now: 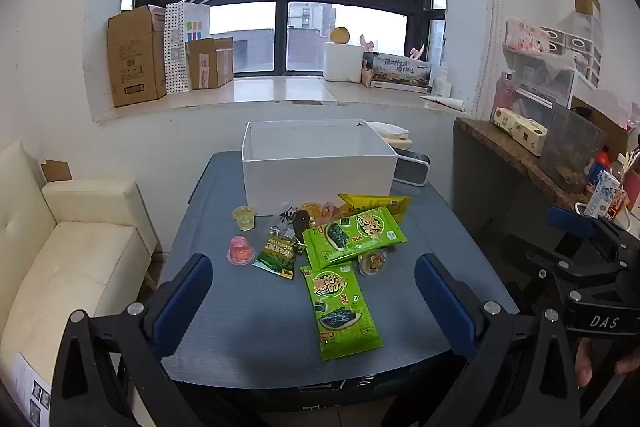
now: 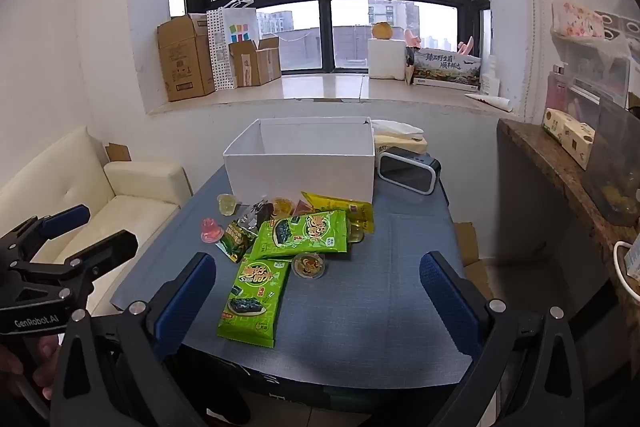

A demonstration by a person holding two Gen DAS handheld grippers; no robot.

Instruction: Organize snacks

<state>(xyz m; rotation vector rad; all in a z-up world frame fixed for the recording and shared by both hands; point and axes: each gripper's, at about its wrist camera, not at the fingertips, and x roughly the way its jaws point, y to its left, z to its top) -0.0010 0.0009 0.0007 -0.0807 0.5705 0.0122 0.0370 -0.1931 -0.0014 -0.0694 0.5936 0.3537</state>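
Snacks, loose heap on tabletop (image 1: 248,327) before open white box (image 1: 320,171): two green seaweed packets, nearest (image 1: 340,311) flat and apart; yellow pouch; jelly cups, count unclear. Left tongs (image 1: 314,307) and right tongs (image 2: 318,307) wide, empty. Advice: pinch nearest packet's edge, lift into box.

The floor of the white box (image 1: 320,171) is being concealed by its near wall in both views. A yellow packet (image 1: 376,205) and an orange jelly cup (image 2: 282,207) are being partly covered by the upper green seaweed packet (image 1: 354,237). The black clock (image 1: 412,167) is being partly masked by the box.
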